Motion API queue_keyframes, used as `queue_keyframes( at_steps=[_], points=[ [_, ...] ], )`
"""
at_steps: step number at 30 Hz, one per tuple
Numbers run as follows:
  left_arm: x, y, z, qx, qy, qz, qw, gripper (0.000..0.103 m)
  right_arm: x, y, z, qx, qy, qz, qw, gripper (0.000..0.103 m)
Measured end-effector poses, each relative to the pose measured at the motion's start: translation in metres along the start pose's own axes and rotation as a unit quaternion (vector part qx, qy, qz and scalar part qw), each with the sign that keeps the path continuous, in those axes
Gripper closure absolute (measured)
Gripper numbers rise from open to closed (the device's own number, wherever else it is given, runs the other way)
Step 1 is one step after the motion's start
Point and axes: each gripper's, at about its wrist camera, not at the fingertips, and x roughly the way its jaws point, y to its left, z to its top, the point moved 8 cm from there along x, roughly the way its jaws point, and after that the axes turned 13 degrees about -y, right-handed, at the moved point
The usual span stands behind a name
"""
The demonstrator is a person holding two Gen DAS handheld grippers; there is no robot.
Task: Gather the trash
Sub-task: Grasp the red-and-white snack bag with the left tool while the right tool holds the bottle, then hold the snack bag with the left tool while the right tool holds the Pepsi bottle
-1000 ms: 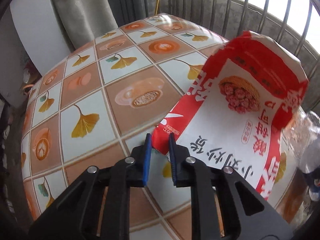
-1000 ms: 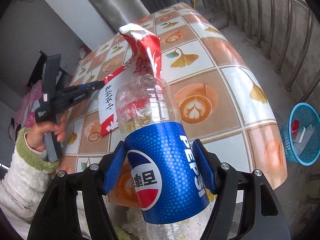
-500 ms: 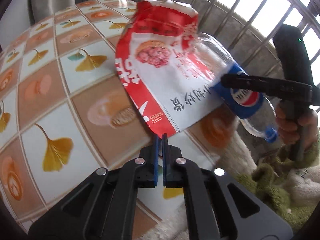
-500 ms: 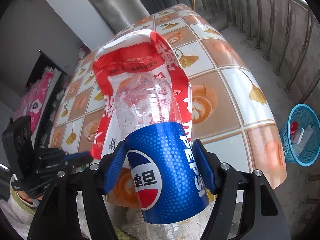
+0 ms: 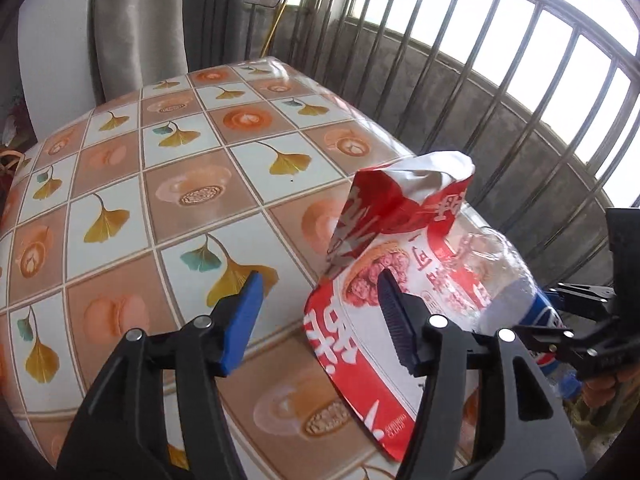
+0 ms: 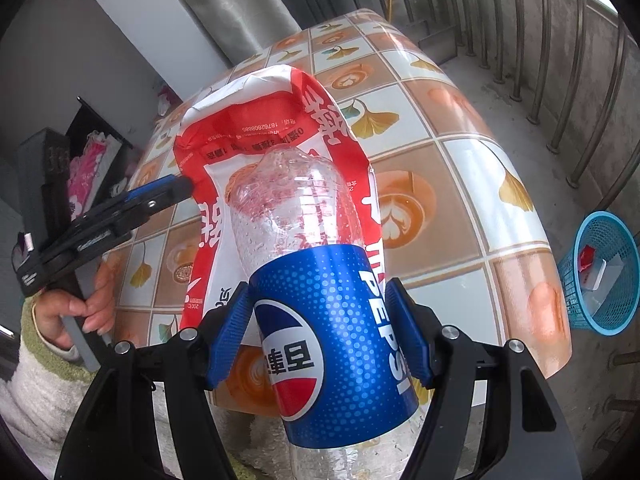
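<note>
Bottle (image 6: 332, 344), light and crushable, sat clamped at its label in the right claw (image 6: 320, 336). Beside the bottle, the left claw (image 5: 320, 316) had just opened off the limp wrapper (image 5: 384, 276).

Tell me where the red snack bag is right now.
The red snack bag is draped over the upper end of the Pepsi bottle held in the right gripper, above the table's near edge.

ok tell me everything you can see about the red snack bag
The snack bag is a crinkled red and white foil-like pouch with printed characters and a food picture. Its open end is slipped over the bottom of the clear Pepsi bottle, which the right gripper clamps above the table. The left gripper has just been opening; nothing is between its jaws.
</note>
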Motion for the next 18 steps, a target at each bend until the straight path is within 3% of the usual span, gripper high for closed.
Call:
queue_keyframes(
  at_steps=[4, 7, 11, 18],
  points=[
    [0.017, -0.006, -0.005, 0.001, 0.011, 0.005, 0.9999, 0.048, 0.000, -0.001, 0.000, 0.003, 0.000, 0.002, 1.000, 0.037],
    [0.021, -0.014, -0.010, 0.013, 0.018, 0.029, 0.9993, 0.070, 0.000, -0.001, 0.001, 0.004, 0.000, 0.005, 1.000, 0.037],
    [0.023, -0.020, -0.012, 0.033, 0.015, 0.052, 0.9980, 0.078, -0.001, -0.001, 0.001, 0.002, -0.001, 0.006, 1.000, 0.037],
    [0.015, -0.028, -0.017, 0.039, 0.013, 0.048, 0.9980, 0.087, -0.001, -0.003, 0.002, 0.012, -0.001, 0.012, 1.000, 0.037]
  ],
)
